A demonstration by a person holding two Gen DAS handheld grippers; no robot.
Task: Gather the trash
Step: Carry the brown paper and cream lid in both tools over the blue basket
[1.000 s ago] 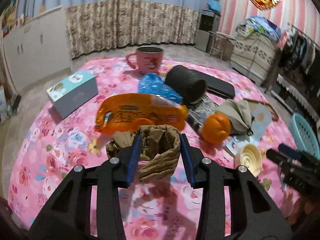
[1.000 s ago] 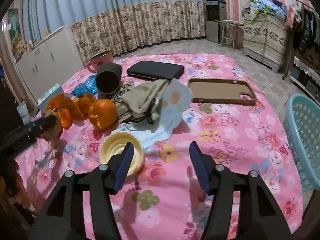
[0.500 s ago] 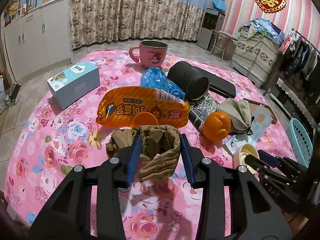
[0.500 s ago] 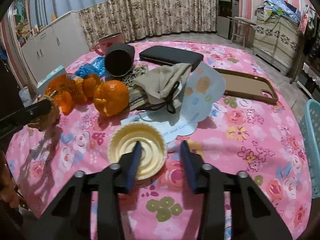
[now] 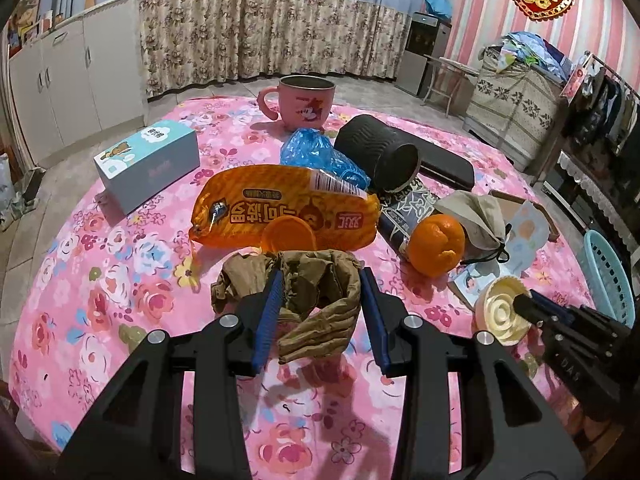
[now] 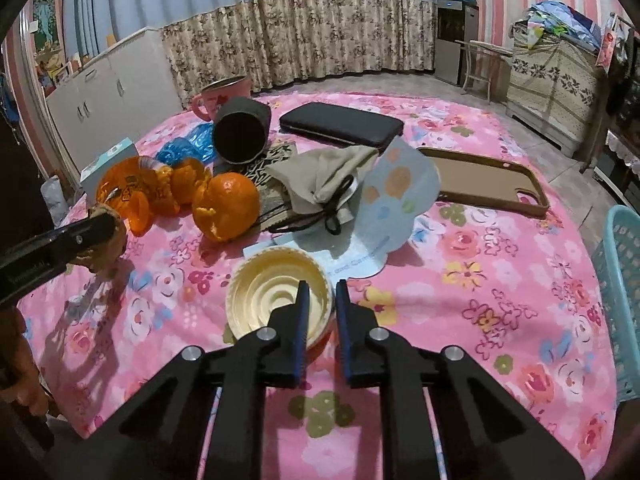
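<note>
Judging from the table, 2 pickups are in hand: crumpled brown paper (image 5: 316, 304) is clamped between the left gripper (image 5: 320, 312) fingers, the round cream plastic lid (image 6: 276, 300) is pinched at its rim by the right gripper (image 6: 320, 312), and transfer to the turquoise plastic basket (image 6: 620, 300) is required next.

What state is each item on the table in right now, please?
left hand-held gripper: shut on crumpled brown paper
right hand-held gripper: pinching the rim of the yellow cup
black cylinder: on its side
pink mug: upright
orange: partly peeled
blue basket: upright beside the table
</note>
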